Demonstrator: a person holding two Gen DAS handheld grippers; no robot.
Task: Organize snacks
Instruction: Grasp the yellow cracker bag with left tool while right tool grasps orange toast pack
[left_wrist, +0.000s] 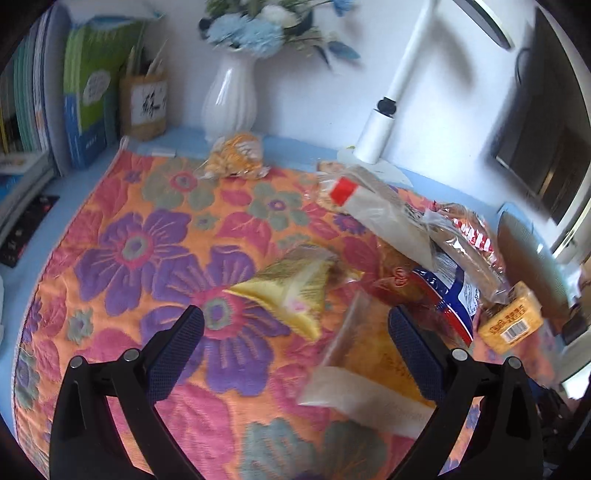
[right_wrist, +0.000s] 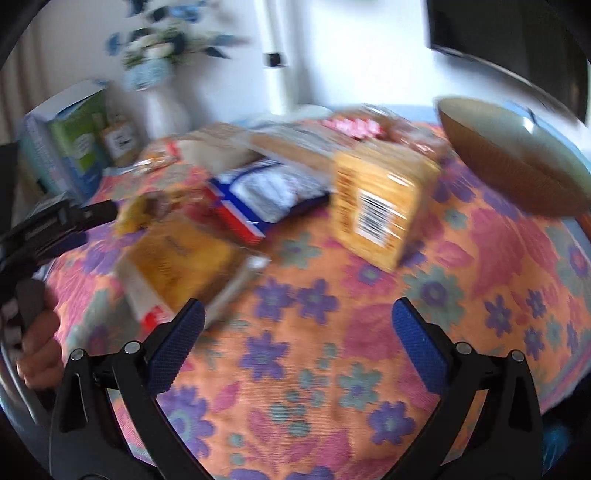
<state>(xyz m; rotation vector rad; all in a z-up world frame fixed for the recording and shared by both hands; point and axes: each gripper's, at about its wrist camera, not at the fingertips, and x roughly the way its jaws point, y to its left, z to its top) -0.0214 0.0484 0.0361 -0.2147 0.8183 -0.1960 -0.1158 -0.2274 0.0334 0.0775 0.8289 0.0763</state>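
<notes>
The left gripper (left_wrist: 295, 325) hung over the flowered cloth (left_wrist: 147, 258) with its jaws spread wide and nothing between them. Just beyond its fingertips lay a yellow triangular sandwich (left_wrist: 291, 295) in clear wrap, and to the right of it a flat packet of golden bread (left_wrist: 373, 362) reached in beside the right finger. Farther right the snacks were heaped together: a long pale packet with a red label (left_wrist: 373, 210), a blue, white and red bag (left_wrist: 450, 291), a wrapped loaf (left_wrist: 469, 243), and a block of yellow crackers (left_wrist: 511, 317) at the near right of the heap. One orange snack bag (left_wrist: 234, 157) lay apart at the far edge, in front of a white vase (left_wrist: 229, 99).

The right gripper (right_wrist: 297, 321) was also wide open and empty, above bare cloth. In its blurred view the crackers (right_wrist: 380, 206) stood far and slightly right, the bread packet (right_wrist: 181, 266) lay to the near left, and the blue bag (right_wrist: 266, 195) between them, farther back. A brown bowl (right_wrist: 509, 162) sat tilted at the far right. At the left edge a hand (right_wrist: 37, 343) held the other gripper's handle.
</notes>
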